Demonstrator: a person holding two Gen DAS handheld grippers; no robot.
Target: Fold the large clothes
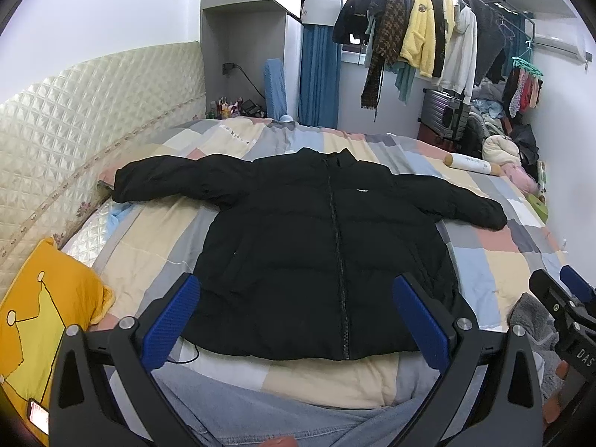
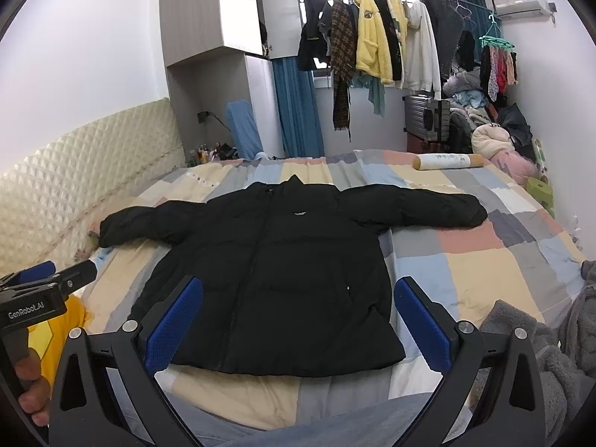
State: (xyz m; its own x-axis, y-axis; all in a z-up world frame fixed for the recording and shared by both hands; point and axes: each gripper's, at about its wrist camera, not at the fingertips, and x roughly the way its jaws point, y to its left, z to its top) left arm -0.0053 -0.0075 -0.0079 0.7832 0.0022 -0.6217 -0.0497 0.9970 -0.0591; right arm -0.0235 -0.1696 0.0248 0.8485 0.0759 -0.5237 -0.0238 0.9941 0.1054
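Observation:
A black puffer jacket [image 1: 305,253] lies flat and face up on the bed, zipped, collar away from me, both sleeves spread out sideways. It also shows in the right wrist view [image 2: 272,272]. My left gripper [image 1: 296,320] is open and empty, held above the jacket's near hem. My right gripper [image 2: 298,320] is open and empty, also above the near hem, a little to the right. The right gripper shows at the right edge of the left wrist view [image 1: 558,298]. The left gripper shows at the left edge of the right wrist view [image 2: 48,283].
The bed has a patchwork quilt [image 1: 503,257] and a quilted headboard [image 1: 74,130] on the left. A yellow pillow [image 1: 48,313] lies near left. A grey fleece [image 2: 540,354] lies near right. A rolled bolster [image 2: 447,160] lies far right. Clothes hang on a rack [image 2: 380,37].

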